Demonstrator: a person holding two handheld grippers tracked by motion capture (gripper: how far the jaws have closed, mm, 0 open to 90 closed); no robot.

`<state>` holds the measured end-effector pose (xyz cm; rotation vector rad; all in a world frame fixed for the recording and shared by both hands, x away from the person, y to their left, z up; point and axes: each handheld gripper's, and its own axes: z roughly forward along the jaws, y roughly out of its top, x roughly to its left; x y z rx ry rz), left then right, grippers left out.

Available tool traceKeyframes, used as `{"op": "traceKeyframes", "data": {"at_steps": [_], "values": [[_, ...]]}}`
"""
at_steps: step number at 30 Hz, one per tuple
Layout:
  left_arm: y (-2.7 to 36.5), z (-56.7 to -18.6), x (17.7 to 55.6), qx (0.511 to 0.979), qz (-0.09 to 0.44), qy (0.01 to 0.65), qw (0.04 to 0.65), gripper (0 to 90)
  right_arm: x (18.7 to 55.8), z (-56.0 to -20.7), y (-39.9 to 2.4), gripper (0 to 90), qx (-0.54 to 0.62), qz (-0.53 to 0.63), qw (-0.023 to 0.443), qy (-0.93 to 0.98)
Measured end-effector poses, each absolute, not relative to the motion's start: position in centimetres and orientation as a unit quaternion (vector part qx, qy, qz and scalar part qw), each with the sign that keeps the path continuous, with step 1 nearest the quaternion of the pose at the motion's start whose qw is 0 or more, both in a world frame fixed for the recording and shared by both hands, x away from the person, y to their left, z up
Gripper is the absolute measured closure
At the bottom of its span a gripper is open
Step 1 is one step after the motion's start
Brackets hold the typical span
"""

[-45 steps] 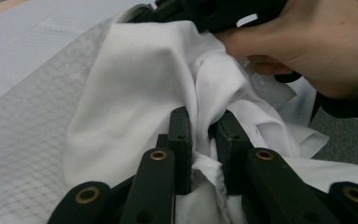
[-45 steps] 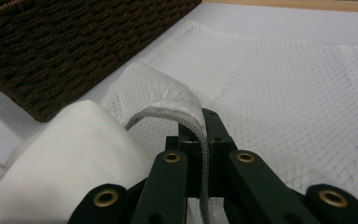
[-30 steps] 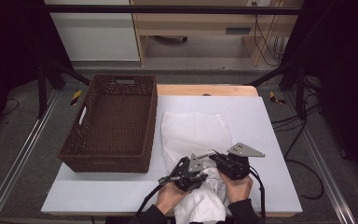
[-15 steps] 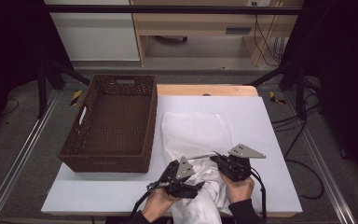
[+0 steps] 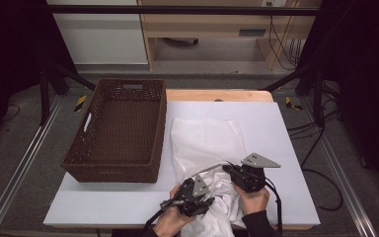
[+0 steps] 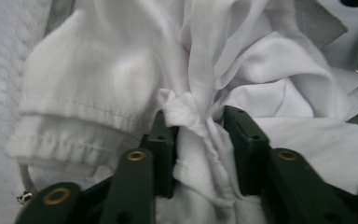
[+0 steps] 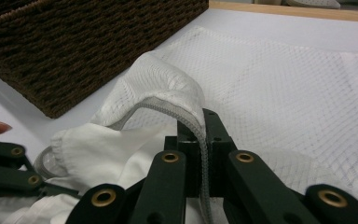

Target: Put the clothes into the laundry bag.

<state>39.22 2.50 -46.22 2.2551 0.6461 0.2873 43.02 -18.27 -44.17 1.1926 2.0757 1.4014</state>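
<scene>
White cloth: I count one garment [image 6: 121, 93] bunched at the table's near edge, half inside one mesh laundry bag [image 5: 205, 140]. My right gripper [image 7: 204, 135] pinches the bag's zipper rim [image 7: 186, 119] tight, unmoved. My left gripper [image 6: 198, 135] has slid left since a second ago; its jaws have just been closing, a cloth fold between them. One wicker basket [image 5: 118, 128] sits just beside the bag.
</scene>
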Motion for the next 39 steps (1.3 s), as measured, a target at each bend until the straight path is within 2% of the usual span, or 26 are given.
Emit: {"op": "traceKeyframes", "data": {"at_steps": [2,5,12,17,20,24,28,32,34,39], "values": [[2.4,-45.5,39.0,0.88,0.118,0.245,0.39,73.2,43.0,-44.2,-18.3,87.8,0.423,0.496,0.182,0.736],[2.3,-44.4,39.2,0.875,0.114,0.244,0.402,77.2,43.0,-44.2,-18.3,87.8,0.424,0.497,0.182,0.735],[1.8,-42.7,40.8,0.869,0.125,0.256,0.404,78.7,43.0,-44.1,-18.4,87.8,0.427,0.504,0.181,0.729],[0.5,-44.8,43.2,0.876,0.136,0.275,0.371,77.6,43.0,-44.1,-18.4,87.7,0.427,0.505,0.179,0.729],[0.0,-46.6,44.2,0.88,0.132,0.277,0.362,74.1,42.9,-44.0,-18.3,87.7,0.423,0.506,0.178,0.73],[0.7,-46.5,44.2,0.87,0.121,0.288,0.381,66.0,42.9,-43.9,-18.2,87.8,0.419,0.506,0.178,0.733],[1.6,-45.4,43.0,0.863,0.144,0.278,0.396,49.3,42.9,-43.9,-18.3,87.8,0.419,0.504,0.179,0.733],[3.0,-43.9,41.6,0.852,0.177,0.273,0.41,37.7,42.9,-43.9,-18.4,87.7,0.422,0.504,0.179,0.732],[3.3,-43.7,41.4,0.851,0.196,0.275,0.402,35.6,42.9,-43.9,-18.4,87.7,0.422,0.503,0.18,0.732],[3.1,-44.5,42.4,0.852,0.193,0.287,0.392,33.9,42.8,-44.0,-18.3,87.7,0.421,0.498,0.183,0.736]]}}
